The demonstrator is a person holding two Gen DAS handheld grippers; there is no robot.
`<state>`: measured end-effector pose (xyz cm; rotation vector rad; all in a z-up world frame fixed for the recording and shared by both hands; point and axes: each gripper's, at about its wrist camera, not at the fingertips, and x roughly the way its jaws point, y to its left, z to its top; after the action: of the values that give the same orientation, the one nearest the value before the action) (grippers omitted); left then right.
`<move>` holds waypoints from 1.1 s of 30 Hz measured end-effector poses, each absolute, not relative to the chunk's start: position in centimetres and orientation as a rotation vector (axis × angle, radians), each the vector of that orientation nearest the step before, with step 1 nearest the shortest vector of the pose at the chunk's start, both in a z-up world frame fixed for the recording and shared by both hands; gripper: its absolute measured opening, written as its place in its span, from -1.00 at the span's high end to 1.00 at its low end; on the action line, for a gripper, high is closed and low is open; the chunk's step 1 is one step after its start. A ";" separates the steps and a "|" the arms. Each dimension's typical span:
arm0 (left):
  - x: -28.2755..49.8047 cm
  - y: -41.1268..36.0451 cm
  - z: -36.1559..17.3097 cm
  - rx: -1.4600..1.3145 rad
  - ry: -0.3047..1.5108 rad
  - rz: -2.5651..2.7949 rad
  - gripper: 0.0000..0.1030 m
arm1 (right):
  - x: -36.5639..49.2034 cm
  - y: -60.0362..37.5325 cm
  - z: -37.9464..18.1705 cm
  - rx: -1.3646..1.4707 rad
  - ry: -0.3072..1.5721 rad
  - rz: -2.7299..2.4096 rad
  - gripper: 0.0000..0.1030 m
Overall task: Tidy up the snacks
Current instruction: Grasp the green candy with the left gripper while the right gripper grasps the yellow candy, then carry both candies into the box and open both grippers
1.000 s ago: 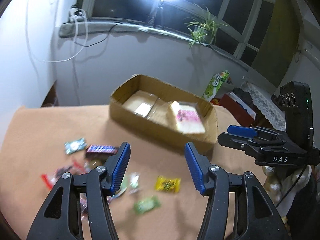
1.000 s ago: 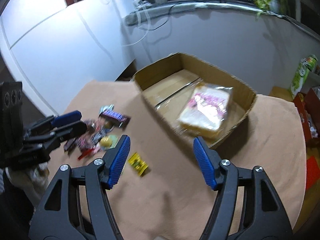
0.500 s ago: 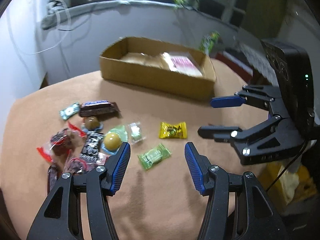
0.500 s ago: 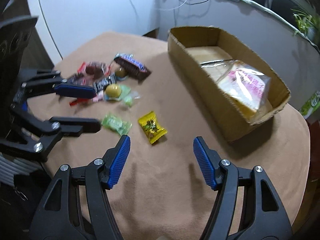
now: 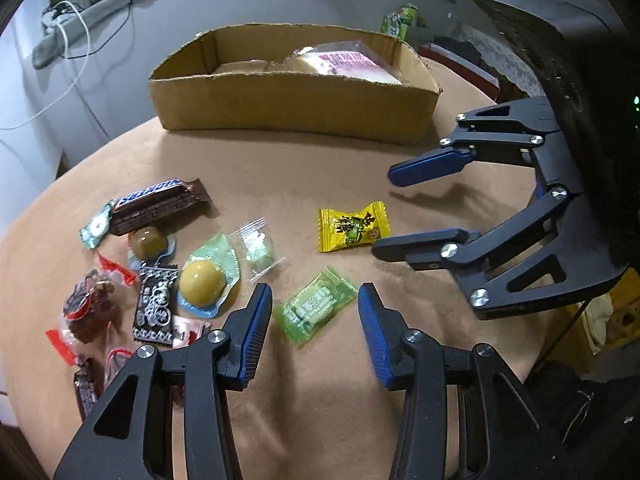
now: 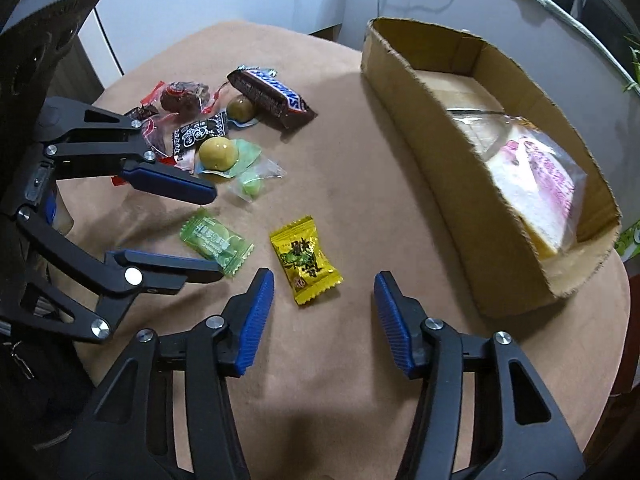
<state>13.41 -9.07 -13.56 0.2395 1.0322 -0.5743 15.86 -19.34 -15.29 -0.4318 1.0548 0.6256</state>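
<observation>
Tan tablecloth [image 5: 320,168], white wall [image 5: 132,52], both claws closing, unclenched, grasping nothing

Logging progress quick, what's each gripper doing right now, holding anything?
Left gripper: open, jaws closing, green candy between them, not gripped.
Right gripper: open, jaws closing, yellow candy just ahead, holding nothing.

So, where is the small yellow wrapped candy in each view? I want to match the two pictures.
Left wrist view: the small yellow wrapped candy lies right of centre on the tan tabletop, beyond the green wrapped candy.
Right wrist view: the yellow candy lies just below centre, right of the green candy.
Shared landmark: the open brown cardboard box.
</observation>
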 end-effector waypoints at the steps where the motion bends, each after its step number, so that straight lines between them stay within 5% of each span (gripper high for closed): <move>1: 13.6 -9.2 -13.7 0.249 1.033 -0.575 0.16 | 16.0 -19.2 -15.4 -0.437 1.057 0.628 -0.05; 10: 14.3 -9.4 -14.9 0.266 1.053 -0.585 0.15 | 17.2 -18.3 -16.0 -0.451 1.073 0.628 0.00; 23: 12.5 -9.1 -14.9 0.313 1.006 -0.580 0.22 | 17.2 -17.0 -16.1 -0.462 1.093 0.647 0.52; 28: 11.7 -9.1 -14.6 0.332 0.989 -0.588 0.57 | 16.8 -17.3 -16.1 -0.440 1.097 0.637 0.53; 33: 11.6 -8.9 -14.5 0.294 0.988 -0.570 0.58 | 16.6 -17.8 -15.9 -0.399 1.092 0.626 0.54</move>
<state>11.58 -8.86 -14.48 0.2936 0.9881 -0.5698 16.61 -17.81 -15.94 -0.3991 1.0921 0.6255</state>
